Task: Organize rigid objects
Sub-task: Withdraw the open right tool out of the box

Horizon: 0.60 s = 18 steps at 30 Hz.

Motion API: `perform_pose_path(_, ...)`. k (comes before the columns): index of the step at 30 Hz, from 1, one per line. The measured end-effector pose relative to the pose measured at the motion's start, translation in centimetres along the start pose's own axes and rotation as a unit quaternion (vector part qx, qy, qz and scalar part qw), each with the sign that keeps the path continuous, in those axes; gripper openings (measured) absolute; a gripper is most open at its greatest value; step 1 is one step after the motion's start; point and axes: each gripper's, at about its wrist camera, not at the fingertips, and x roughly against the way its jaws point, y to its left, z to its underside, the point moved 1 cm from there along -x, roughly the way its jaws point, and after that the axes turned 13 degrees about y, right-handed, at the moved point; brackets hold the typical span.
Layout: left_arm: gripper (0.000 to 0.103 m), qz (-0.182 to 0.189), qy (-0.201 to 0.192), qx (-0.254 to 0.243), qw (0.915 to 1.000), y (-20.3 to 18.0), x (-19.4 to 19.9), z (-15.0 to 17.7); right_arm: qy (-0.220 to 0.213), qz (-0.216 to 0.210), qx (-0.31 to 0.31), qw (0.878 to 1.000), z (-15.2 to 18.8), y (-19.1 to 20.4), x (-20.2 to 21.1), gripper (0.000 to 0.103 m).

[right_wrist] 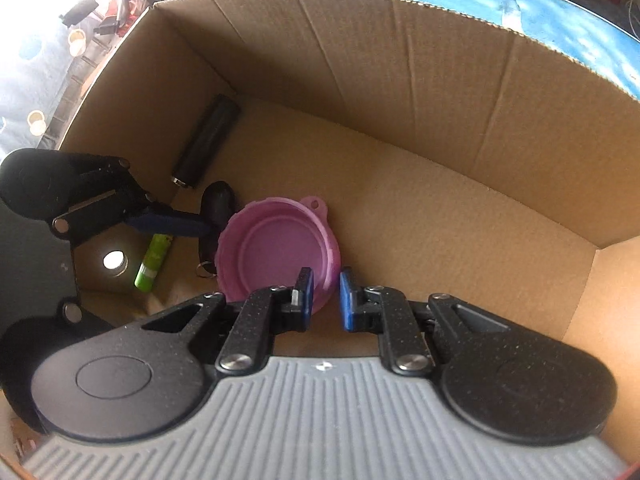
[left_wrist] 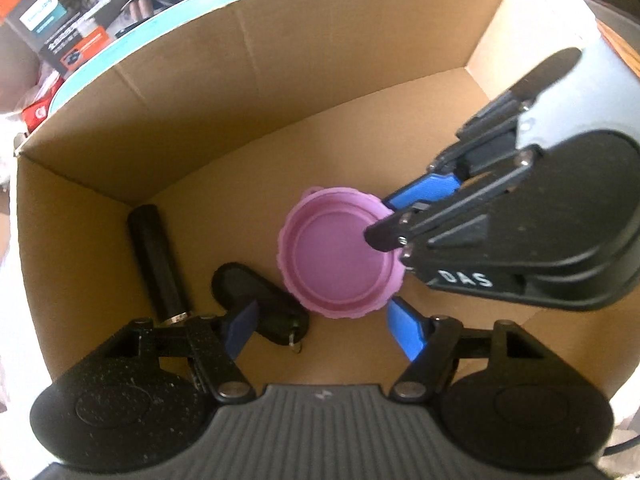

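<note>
Left gripper points straight down, jaws spread wide. Right gripper angled steeply down, jaws nearly closed.

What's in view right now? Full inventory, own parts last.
cardboard box: 1, brown, open-topped, holds all the items below
lid: 1, pink, round, mid-floor of the box, rim between the right gripper's fingers
cylinder: 1, black, lying near the box's left corner
key fob: 1, black with a metal ring, between the cylinder and the lid
tube: 1, green, lying on the box floor beside the key fob
round shiny item: 1, silvery, beside the tube; too glary to identify
printed carton: 1, teal and orange, outside, behind the box's far wall
left gripper: 1, black with blue pads, open, above the lid's near edge
right gripper: 1, black with blue pads, pinching the lid's rim
</note>
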Motion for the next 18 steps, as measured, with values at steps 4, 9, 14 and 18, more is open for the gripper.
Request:
perform_pose_path(4,0.073,0.008,0.000,0.001,1.0000,0.4,0.6,0.3,0.006,-0.005,0.008,1.000,-0.2,0.1,-0.2,0.015)
perform_pose_path(9,0.073,-0.009,-0.006,-0.006,0.9999,0.6,1.6,1.1,0.021,-0.016,0.027,0.999,0.2,1.4,-0.6,0.015)
perform_pose_path(14,0.073,-0.015,-0.003,-0.006,0.9999,0.0,2.4,1.6,0.035,-0.034,0.038,0.998,0.1,1.9,-1.1,0.015)
perform_pose_path(18,0.073,-0.011,-0.009,-0.001,0.9999,0.4,2.6,1.8,0.041,-0.079,0.027,0.996,0.1,1.4,-1.1,0.016)
